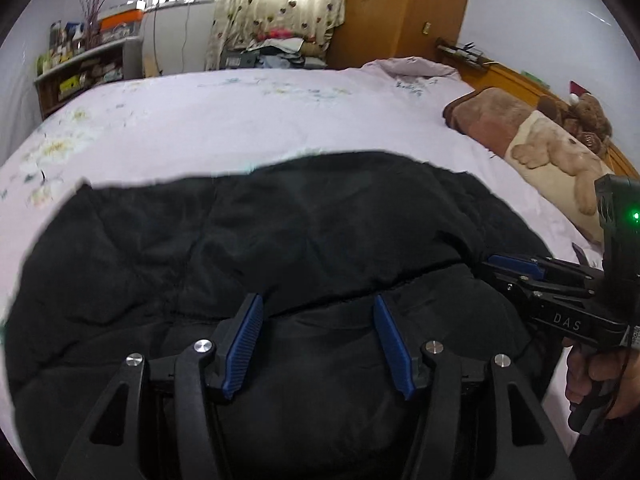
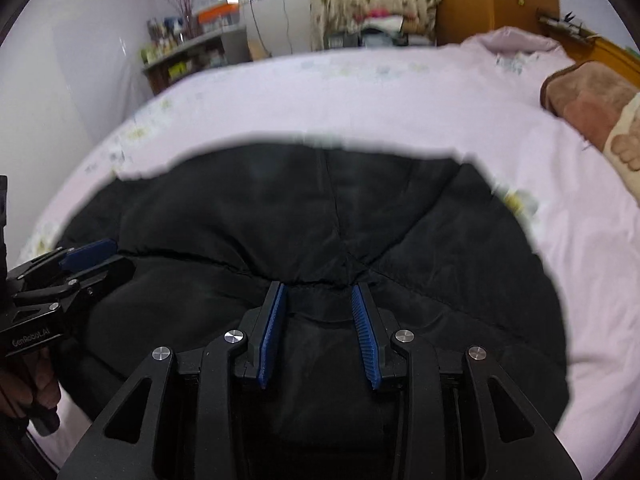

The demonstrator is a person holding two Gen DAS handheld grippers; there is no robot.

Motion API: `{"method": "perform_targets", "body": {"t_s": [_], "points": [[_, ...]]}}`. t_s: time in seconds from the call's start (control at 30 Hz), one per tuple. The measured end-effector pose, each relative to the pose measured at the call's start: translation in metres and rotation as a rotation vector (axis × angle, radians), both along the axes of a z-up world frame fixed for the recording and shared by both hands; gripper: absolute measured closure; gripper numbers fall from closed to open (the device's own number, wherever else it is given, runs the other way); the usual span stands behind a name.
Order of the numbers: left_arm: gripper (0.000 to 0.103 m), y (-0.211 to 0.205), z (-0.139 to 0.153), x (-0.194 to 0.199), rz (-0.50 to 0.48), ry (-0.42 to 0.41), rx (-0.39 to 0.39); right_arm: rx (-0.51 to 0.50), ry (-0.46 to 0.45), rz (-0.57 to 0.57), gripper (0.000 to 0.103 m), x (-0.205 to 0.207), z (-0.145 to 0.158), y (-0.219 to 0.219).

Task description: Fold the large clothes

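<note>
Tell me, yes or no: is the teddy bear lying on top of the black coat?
No. The teddy bear sits by the wooden headboard, well apart from the black coat spread on the bed.

left gripper [image 1: 318, 308]: my jaws apart, tilted down | right gripper [image 2: 319, 295]: narrower gap, jaws apart, tilted down | my grippers side by side at near edge | left hand [image 2: 38, 380] and right hand [image 1: 600, 384] each wrapped on a handle
</note>
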State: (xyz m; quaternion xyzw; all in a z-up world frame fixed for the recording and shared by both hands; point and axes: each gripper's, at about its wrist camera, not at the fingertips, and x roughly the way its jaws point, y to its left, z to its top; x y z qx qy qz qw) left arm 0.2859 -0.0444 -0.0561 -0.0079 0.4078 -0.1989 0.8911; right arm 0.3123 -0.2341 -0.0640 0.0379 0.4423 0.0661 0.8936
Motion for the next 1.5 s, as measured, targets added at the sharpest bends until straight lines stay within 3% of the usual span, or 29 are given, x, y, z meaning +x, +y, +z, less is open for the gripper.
{"method": "perform_targets", "body": {"t_s": [0.2,0.37,0.5,0.63,0.7,0.8,0.97,1.1,1.23,1.37,1.5], "points": [[0.044,-0.009,-0.014,0.007,0.011,0.023,0.028,-0.061,0.006,0.002,0.068,0.007,-0.018,0.004],[0.044,-0.01,-0.014,0.006,0.016,0.021,0.039,-0.05,0.014,-0.012,0.069,0.008,-0.023,0.004],[0.047,-0.002,0.017,0.002,0.0,0.017,0.041,-0.008,0.019,-0.017,0.068,0.007,0.0,-0.004],[0.047,0.041,0.048,-0.014,0.058,-0.101,0.059,-0.037,-0.089,-0.064,0.068,-0.012,0.036,-0.026],[0.047,0.068,0.044,-0.011,0.126,-0.105,0.084,-0.078,-0.087,-0.117,0.068,-0.014,0.036,-0.047],[0.048,0.107,0.019,-0.002,0.24,-0.027,0.079,-0.092,-0.004,-0.187,0.068,-0.008,0.011,-0.075],[0.048,0.114,-0.007,-0.004,0.256,-0.024,0.06,-0.099,0.031,-0.184,0.068,-0.006,-0.014,-0.08],[0.048,0.111,-0.008,0.001,0.265,-0.008,0.054,-0.1,0.045,-0.191,0.068,0.002,-0.02,-0.081],[0.049,0.11,0.013,-0.008,0.267,-0.007,0.081,-0.089,0.045,-0.198,0.068,0.001,-0.005,-0.083],[0.049,0.112,0.034,-0.026,0.278,-0.037,0.104,-0.042,-0.024,-0.202,0.068,-0.026,0.026,-0.086],[0.05,0.119,0.029,-0.037,0.296,-0.015,0.114,-0.028,-0.05,-0.181,0.068,-0.051,0.039,-0.082]]}}
